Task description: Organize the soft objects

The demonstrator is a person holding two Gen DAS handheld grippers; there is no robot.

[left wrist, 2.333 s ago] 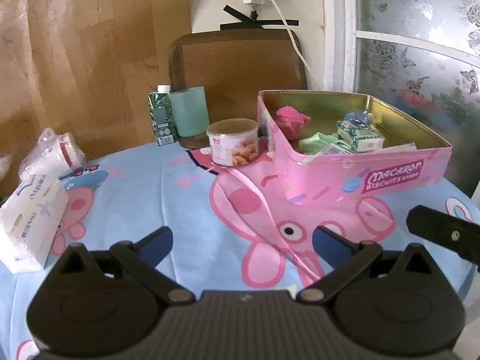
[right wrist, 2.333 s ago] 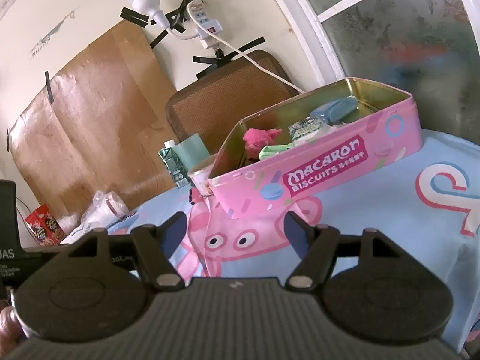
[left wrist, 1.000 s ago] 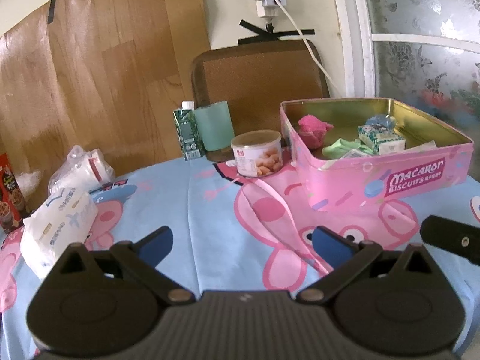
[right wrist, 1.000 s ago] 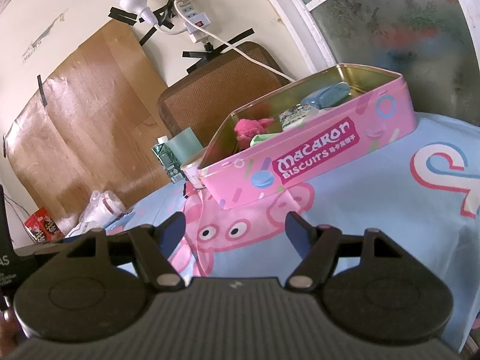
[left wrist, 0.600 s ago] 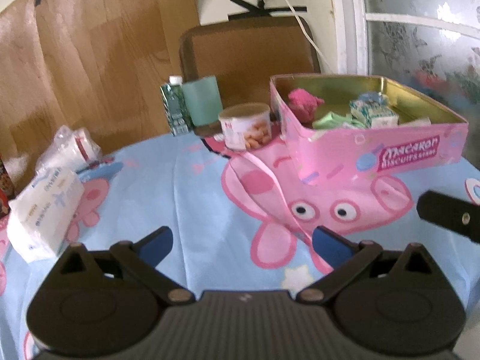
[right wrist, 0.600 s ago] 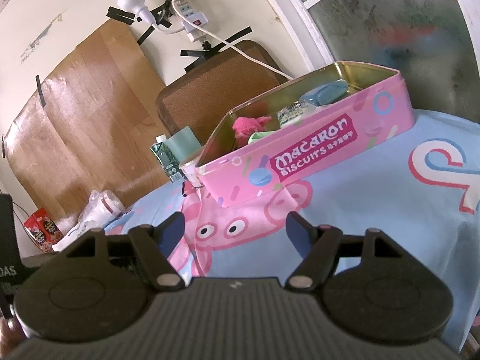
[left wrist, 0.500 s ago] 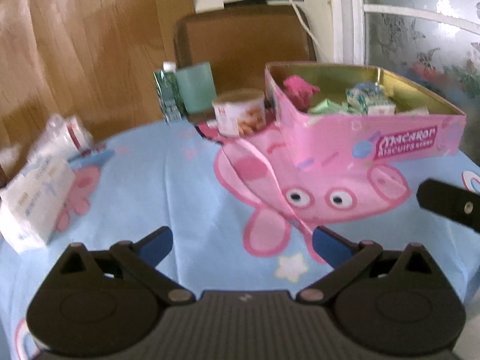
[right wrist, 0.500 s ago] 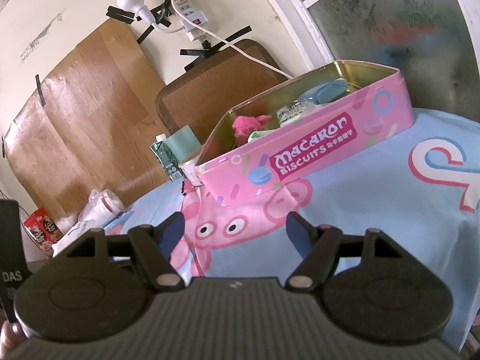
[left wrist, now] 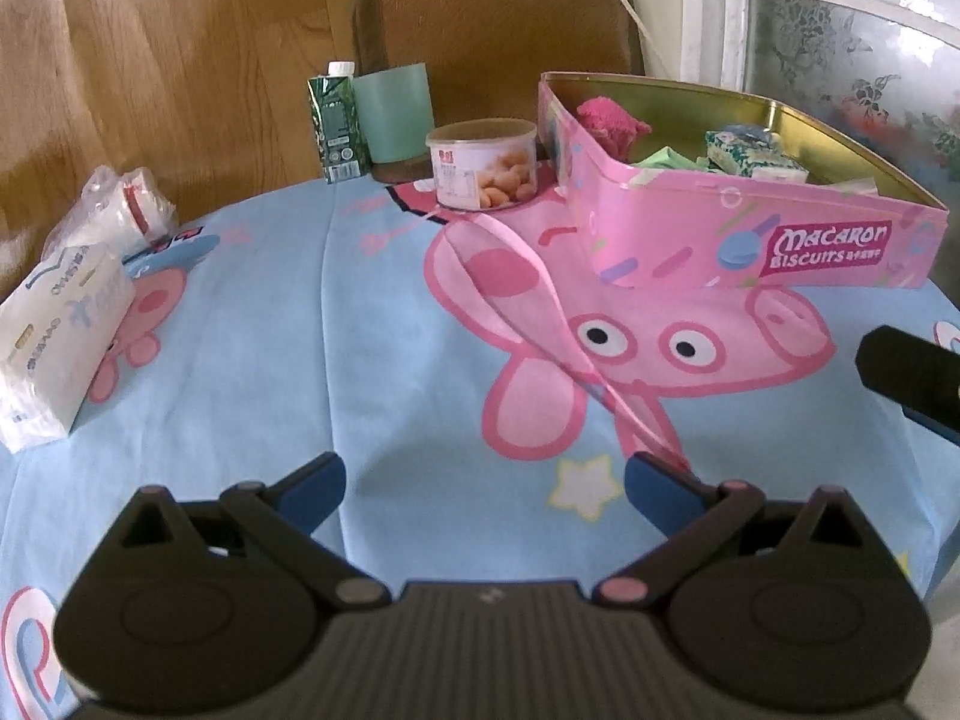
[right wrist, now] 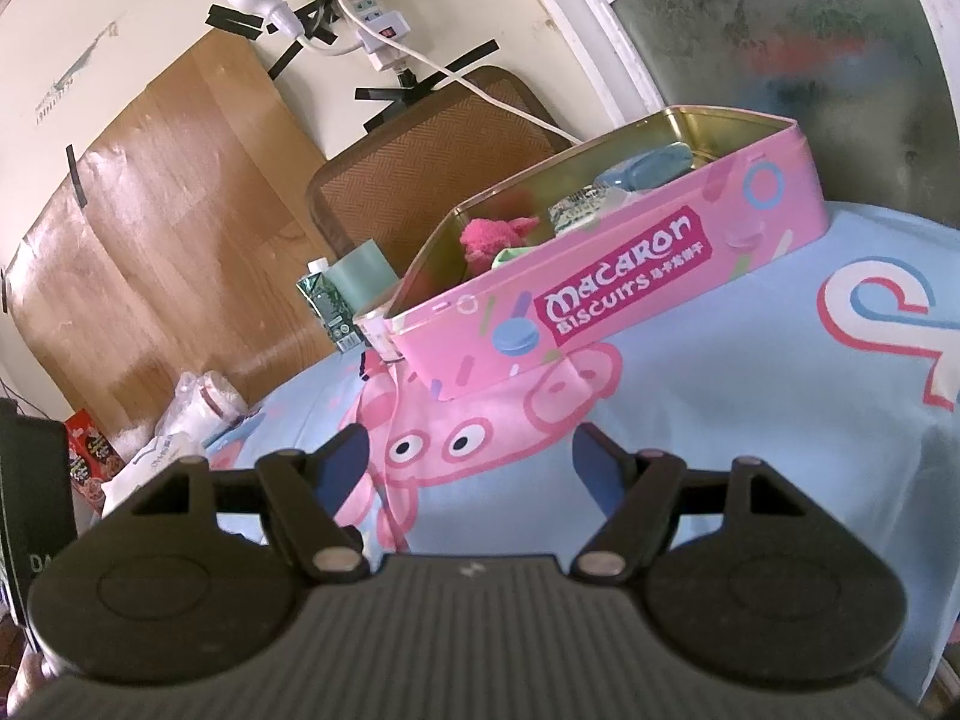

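Observation:
A pink biscuit tin (left wrist: 738, 240) (right wrist: 606, 294) stands open at the back right of the table. Inside it lie a pink fluffy cloth (left wrist: 609, 120) (right wrist: 489, 237), a green cloth (left wrist: 666, 159), a small tissue pack (left wrist: 750, 156) and a blue soft item (right wrist: 651, 165). A white tissue pack (left wrist: 57, 342) lies at the left edge. My left gripper (left wrist: 483, 483) hangs open over the bare tablecloth, well short of the tin. My right gripper (right wrist: 471, 456) is open too, with nothing between its fingers, in front of the tin.
A round snack tub (left wrist: 483, 165), a green drink carton (left wrist: 336, 120) and a pale green cup (left wrist: 393, 111) stand behind the tin's left end. A plastic bag (left wrist: 117, 213) lies at the left. A brown chair back (left wrist: 498, 30) rises behind the table. The right gripper's body (left wrist: 906, 372) shows at the right edge.
My left gripper has tipped downward and sunk a little, so the tablecloth fills more of its view. The right gripper has stayed in place. Both stay open.

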